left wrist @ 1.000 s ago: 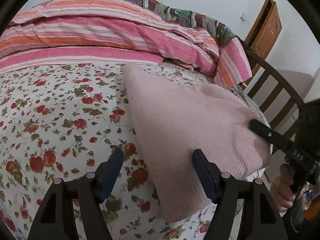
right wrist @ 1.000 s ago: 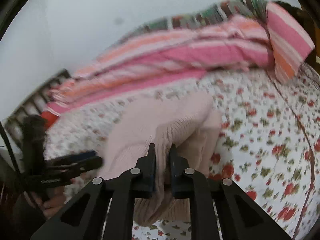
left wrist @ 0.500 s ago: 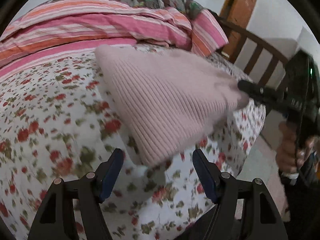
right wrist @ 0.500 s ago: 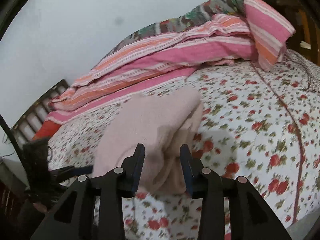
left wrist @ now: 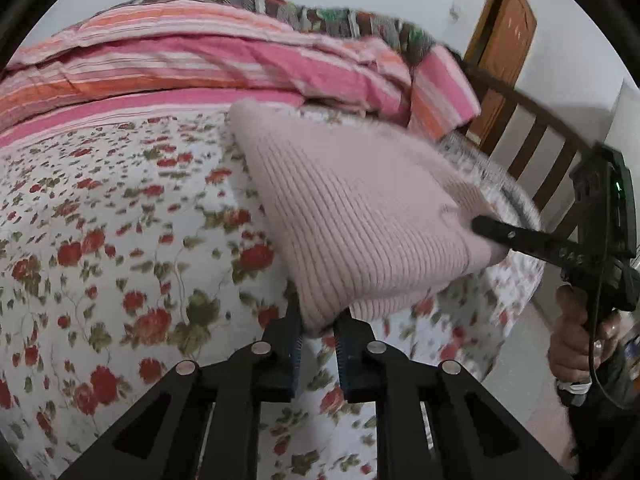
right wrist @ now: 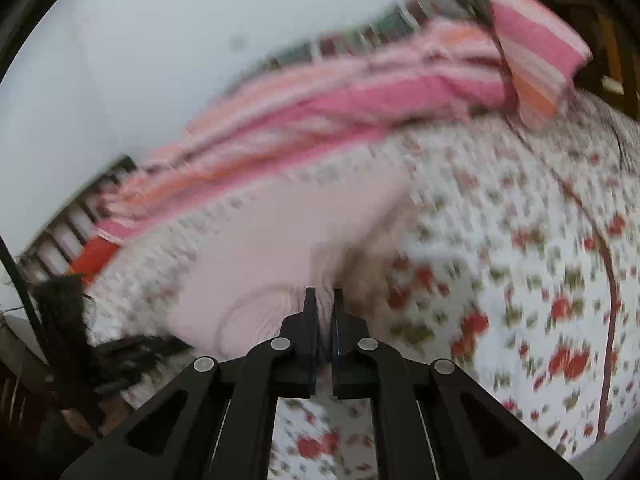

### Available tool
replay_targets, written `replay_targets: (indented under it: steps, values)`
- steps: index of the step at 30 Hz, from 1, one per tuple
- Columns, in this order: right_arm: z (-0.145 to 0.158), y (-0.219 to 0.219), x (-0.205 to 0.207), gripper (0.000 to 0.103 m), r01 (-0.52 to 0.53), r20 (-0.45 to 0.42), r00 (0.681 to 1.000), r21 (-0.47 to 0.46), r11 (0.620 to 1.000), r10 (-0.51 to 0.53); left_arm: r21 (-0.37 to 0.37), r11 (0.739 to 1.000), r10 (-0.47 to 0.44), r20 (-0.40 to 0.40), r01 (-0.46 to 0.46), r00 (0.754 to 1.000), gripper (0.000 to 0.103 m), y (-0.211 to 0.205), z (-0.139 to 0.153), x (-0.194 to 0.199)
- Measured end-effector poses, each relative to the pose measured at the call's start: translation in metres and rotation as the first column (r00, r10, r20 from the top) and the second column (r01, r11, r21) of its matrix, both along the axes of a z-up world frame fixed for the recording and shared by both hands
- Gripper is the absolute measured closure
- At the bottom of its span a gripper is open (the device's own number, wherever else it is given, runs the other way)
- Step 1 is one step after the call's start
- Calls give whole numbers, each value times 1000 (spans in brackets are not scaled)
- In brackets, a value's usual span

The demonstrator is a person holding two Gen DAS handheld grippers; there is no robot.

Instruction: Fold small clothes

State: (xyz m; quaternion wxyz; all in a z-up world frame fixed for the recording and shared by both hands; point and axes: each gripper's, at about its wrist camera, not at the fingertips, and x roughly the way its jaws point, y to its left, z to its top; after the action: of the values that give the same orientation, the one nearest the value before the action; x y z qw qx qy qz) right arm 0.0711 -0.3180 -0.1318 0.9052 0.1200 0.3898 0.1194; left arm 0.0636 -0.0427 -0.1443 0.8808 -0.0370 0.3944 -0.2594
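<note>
1. Left wrist view: my left gripper (left wrist: 318,326) has its jaws pinched onto the near lower corner of the pale pink ribbed knit garment (left wrist: 352,220). The fabric sits right between my fingertips and rises away from them, up and to the right.
2. Same view: well to the right of my jaws, my right gripper (left wrist: 480,226) reaches in from the side, its black fingers touching the garment's far right corner. My right hand (left wrist: 572,344) grips its handle lower down.
3. Same view: under and to the left of my jaws spreads the floral bedsheet (left wrist: 120,248). Beyond the garment lies a pink striped quilt (left wrist: 200,64), with a wooden bed rail (left wrist: 532,136) and a wooden door (left wrist: 504,36) off to the upper right.
4. Right wrist view, heavily blurred: the jaws of my right gripper (right wrist: 323,300) are nearly together, with pink knit directly ahead of and touching the tips; I cannot tell for certain that cloth is between them.
5. Same view: the garment (right wrist: 280,248) stretches ahead and left of my jaws. The left gripper (right wrist: 132,348) shows as a dark smear at its lower left edge. The floral sheet (right wrist: 520,240) fills the right side.
</note>
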Motion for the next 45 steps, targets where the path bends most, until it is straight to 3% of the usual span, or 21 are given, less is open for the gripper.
replay_targets:
  steps: [3, 6, 8, 10, 12, 17, 19, 24, 30, 35, 40, 45]
  values:
    - [-5, 11, -5, 98, -6, 3, 1000, -78, 997, 6, -12, 1000, -8, -20, 8, 1000, 88, 2, -3, -5]
    - [12, 8, -5, 92, -15, 44, 999, -44, 999, 17, -48, 999, -10, -58, 7, 998, 84, 15, -3, -5]
    - [24, 5, 1, 79, 1, 81, 997, -46, 999, 3, -67, 998, 15, -63, -20, 998, 75, 28, -1, -8]
    - [27, 4, 11, 53, 23, 91, 996, -40, 999, -19, -107, 993, 39, -61, -46, 997, 62, 41, 0, -13]
    - [23, -1, 29, 42, 39, 70, 997, 14, 999, -39, -131, 990, 51, -48, -57, 998, 55, 49, 2, -19]
    - [-12, -8, 68, 30, 36, -76, 997, 138, 990, -26, -135, 988, 72, -32, -76, 997, 54, 62, 6, -22]
    - [-28, -16, 79, 22, 45, -107, 994, 227, 973, -21, -145, 986, 83, -37, -87, 996, 54, 69, 7, -21]
    - [-40, -21, 92, 22, -8, -114, 992, 307, 952, 45, -155, 982, 98, -44, -104, 994, 54, 79, 7, -17]
    - [-37, -15, 99, 59, -85, -157, 976, 360, 929, 150, -207, 971, 117, -29, -120, 993, 54, 86, 18, -12]
    - [-4, -15, 83, 67, -55, -101, 990, 380, 923, 100, -225, 965, 135, -6, -133, 991, 54, 90, 32, -7]
    - [51, -9, 64, 68, -10, -1, 1000, 306, 952, 11, -228, 961, 159, 4, -154, 987, 54, 105, 41, -5]
    - [90, 9, 58, 68, 62, 70, 995, 151, 987, -73, -272, 947, 179, 1, -172, 984, 54, 122, 41, -4]
